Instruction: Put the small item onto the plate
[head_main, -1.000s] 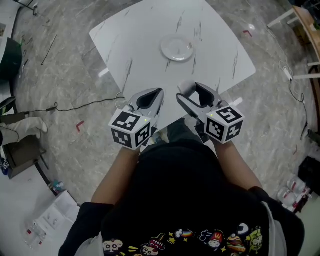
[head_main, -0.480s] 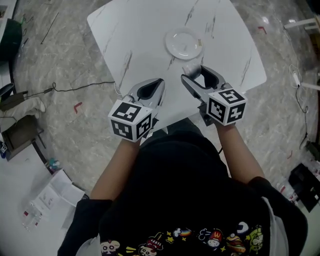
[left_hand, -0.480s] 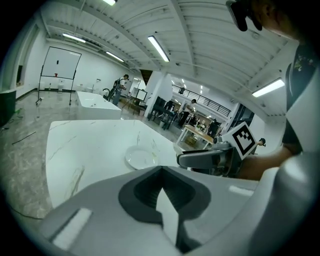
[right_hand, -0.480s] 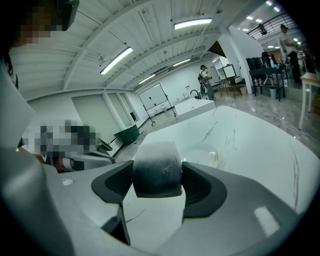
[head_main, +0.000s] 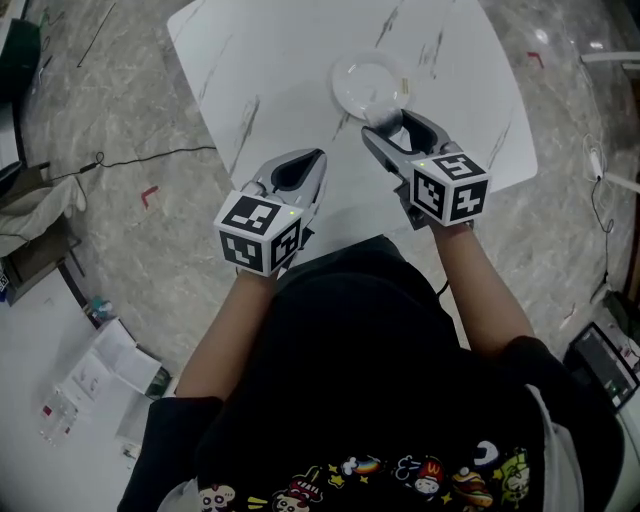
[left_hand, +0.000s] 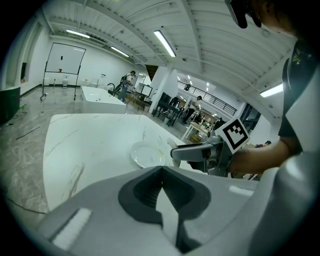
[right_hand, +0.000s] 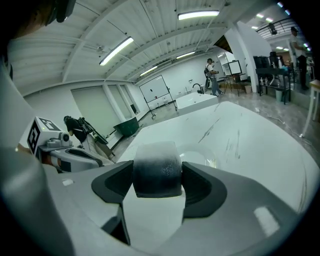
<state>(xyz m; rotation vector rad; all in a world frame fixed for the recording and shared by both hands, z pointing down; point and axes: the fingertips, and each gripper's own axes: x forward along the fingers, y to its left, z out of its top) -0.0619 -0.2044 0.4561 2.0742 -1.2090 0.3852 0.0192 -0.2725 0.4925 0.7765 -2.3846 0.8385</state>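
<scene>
Item (right_hand: 156, 170) sits clamped between right gripper (head_main: 388, 122) jaws, just beside plate (head_main: 366, 82) on table (head_main: 260, 60). Left gripper (head_main: 316, 158) jaws are together, holding nothing.

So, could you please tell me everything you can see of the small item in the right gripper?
The small item is a stubby, rounded block, frosted white on top shading to dark grey below, with a finely pebbled surface. It sits upright, clamped between the right gripper's jaws, near the plate.
</scene>
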